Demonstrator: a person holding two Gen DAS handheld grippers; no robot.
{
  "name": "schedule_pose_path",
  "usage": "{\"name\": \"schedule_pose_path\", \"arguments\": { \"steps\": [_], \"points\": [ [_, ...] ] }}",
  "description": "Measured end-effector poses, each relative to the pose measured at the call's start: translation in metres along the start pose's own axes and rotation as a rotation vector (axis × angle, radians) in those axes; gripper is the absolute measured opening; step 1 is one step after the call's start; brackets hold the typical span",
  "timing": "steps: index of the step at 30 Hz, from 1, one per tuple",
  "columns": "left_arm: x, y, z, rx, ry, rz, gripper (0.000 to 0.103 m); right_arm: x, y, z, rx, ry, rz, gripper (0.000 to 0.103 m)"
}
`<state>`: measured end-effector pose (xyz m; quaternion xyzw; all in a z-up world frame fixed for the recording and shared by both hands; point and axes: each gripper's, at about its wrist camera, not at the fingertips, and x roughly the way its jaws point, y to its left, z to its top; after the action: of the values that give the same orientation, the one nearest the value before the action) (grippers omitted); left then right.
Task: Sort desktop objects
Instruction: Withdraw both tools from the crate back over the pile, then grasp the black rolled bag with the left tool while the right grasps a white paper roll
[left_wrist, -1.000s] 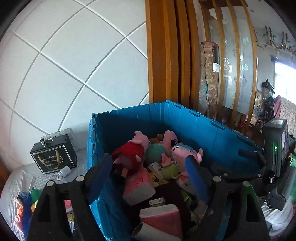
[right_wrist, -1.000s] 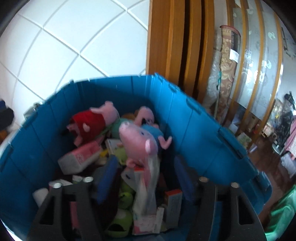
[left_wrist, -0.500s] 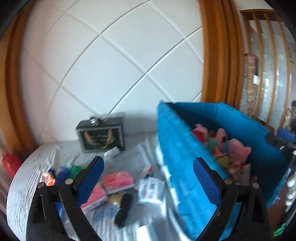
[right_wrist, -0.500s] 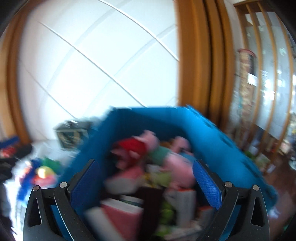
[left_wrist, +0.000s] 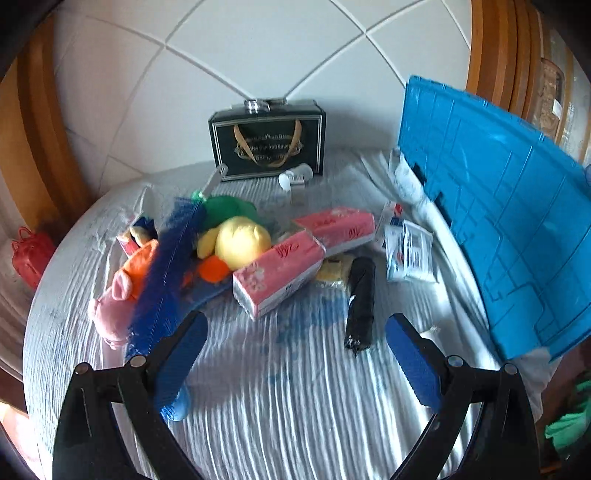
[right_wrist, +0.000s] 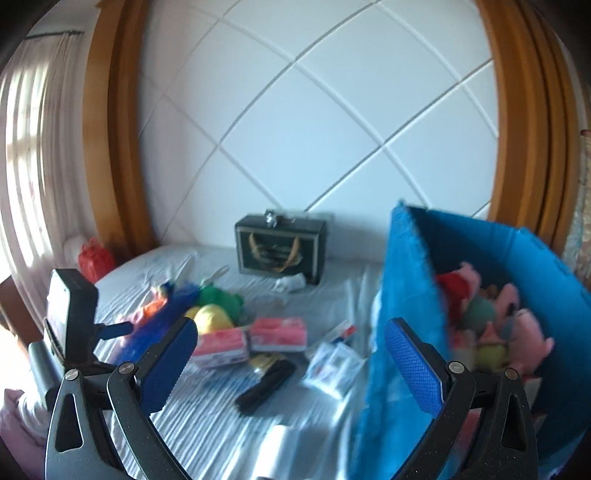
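My left gripper (left_wrist: 295, 354) is open and empty above the white-covered table. Ahead of it lie two pink tissue packs (left_wrist: 279, 271), a black roll (left_wrist: 360, 302), a yellow plush (left_wrist: 236, 242), a pink pig plush (left_wrist: 118, 295), a blue brush (left_wrist: 166, 273) and a white packet (left_wrist: 408, 249). My right gripper (right_wrist: 291, 358) is open and empty, further back. The blue crate (right_wrist: 413, 332), also in the left wrist view (left_wrist: 509, 206), stands at the right and holds pig plush toys (right_wrist: 509, 317).
A black gift box (left_wrist: 267, 142) stands against the white tiled wall, with a small white bottle (left_wrist: 295, 177) before it. A red bag (left_wrist: 31, 253) sits at the far left. The left gripper's body (right_wrist: 70, 317) shows at the left of the right wrist view.
Both grippers have swung left and away from the crate, from over its contents to facing the objects on the table. Both stay open and empty.
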<state>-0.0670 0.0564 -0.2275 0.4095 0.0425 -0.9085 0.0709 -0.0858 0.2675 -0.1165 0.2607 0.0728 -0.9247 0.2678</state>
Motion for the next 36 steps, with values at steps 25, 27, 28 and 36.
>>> {"name": "schedule_pose_path", "arguments": {
  "steps": [25, 27, 28, 36],
  "points": [
    [0.198, -0.084, -0.013, 0.224, 0.225, -0.174, 0.057, 0.170, -0.021, -0.182, 0.247, 0.631, -0.260, 0.088],
    [0.200, -0.087, -0.014, 0.240, 0.212, -0.178, 0.047, 0.176, -0.022, -0.185, 0.260, 0.645, -0.249, 0.078],
    [0.199, -0.087, -0.014, 0.247, 0.211, -0.194, 0.043, 0.178, -0.022, -0.187, 0.263, 0.651, -0.244, 0.076],
    [0.183, -0.073, -0.021, 0.224, 0.218, -0.205, 0.034, 0.191, -0.016, -0.189, 0.225, 0.666, -0.250, 0.045]
  ]
}}
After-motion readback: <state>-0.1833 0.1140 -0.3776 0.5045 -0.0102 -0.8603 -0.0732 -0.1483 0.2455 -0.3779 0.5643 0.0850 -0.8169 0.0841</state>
